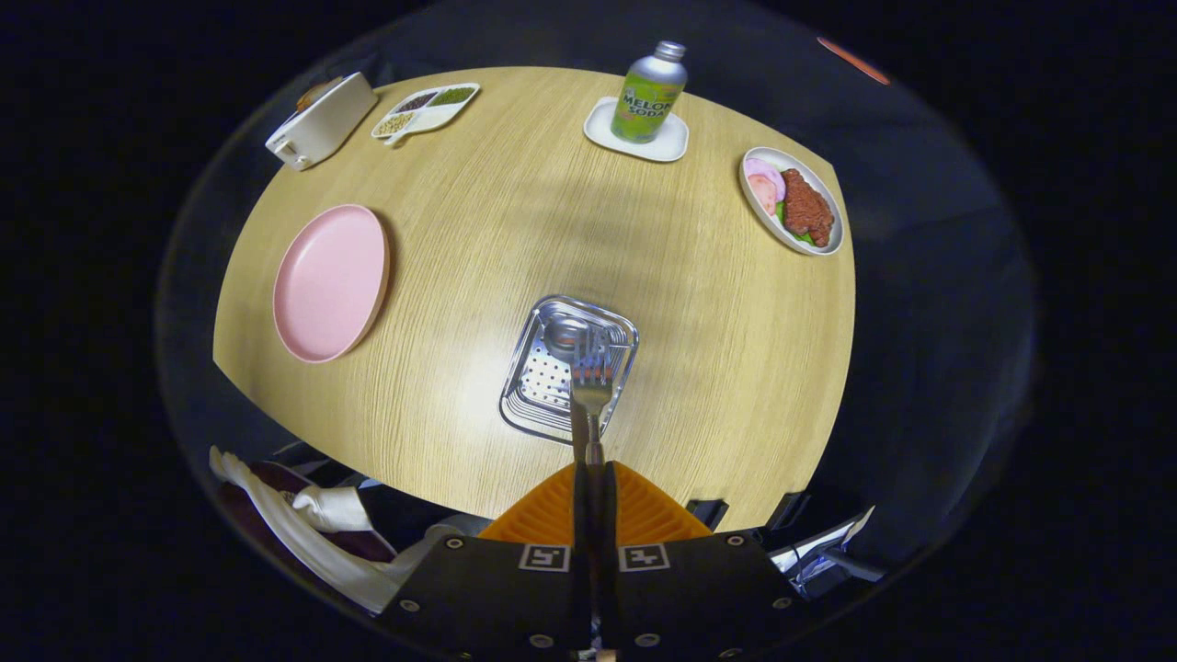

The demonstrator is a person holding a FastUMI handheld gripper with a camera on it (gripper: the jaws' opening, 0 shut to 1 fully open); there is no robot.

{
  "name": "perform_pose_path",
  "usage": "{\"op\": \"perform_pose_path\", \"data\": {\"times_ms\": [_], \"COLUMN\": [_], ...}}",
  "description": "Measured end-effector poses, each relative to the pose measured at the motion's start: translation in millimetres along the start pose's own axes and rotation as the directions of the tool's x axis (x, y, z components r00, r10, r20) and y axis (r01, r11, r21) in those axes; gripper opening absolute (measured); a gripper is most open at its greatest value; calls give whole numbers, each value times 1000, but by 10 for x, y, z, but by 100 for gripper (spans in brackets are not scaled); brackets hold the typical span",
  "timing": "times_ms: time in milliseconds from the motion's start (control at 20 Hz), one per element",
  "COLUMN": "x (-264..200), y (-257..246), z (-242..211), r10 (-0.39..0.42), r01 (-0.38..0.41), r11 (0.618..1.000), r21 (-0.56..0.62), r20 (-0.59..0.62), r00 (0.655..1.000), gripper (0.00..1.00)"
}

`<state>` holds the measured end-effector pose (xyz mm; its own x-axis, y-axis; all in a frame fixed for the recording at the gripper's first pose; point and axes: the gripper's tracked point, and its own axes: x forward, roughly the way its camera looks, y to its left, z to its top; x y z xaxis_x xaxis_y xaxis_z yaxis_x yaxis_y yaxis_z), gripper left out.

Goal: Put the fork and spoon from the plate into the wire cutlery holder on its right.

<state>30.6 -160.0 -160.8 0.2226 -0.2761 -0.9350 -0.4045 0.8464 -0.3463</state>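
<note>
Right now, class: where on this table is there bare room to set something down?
Bare wood lies between the pink plate, the bottle's coaster and the food plate. The far corner is crowded by the white box and sectioned dish. The gripper, shut on the fork, hangs over the cutlery holder.

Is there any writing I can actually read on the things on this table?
"MELON SODA": on the green bottle standing on the white coaster.
Smaller print lower on the bottle: too blurred to read.
Two square coded markers on the tongs, shut on the fork and spoon: patterns, not words.
</note>
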Motion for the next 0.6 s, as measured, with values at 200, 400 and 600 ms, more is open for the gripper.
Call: {"op": "perform_pose_path", "data": {"times_ms": [200,400,600], "x": [72,114,60], "y": [52,68,72], "z": [90,164,253], "r10": [-2,-2,5], "r01": [-1,-2,-5], "r11": [999,998,1000], "r21": [-50,-56,-28], "r20": [-58,-66,-5], "r00": [998,998,1000], "gripper": [5,10,18]}}
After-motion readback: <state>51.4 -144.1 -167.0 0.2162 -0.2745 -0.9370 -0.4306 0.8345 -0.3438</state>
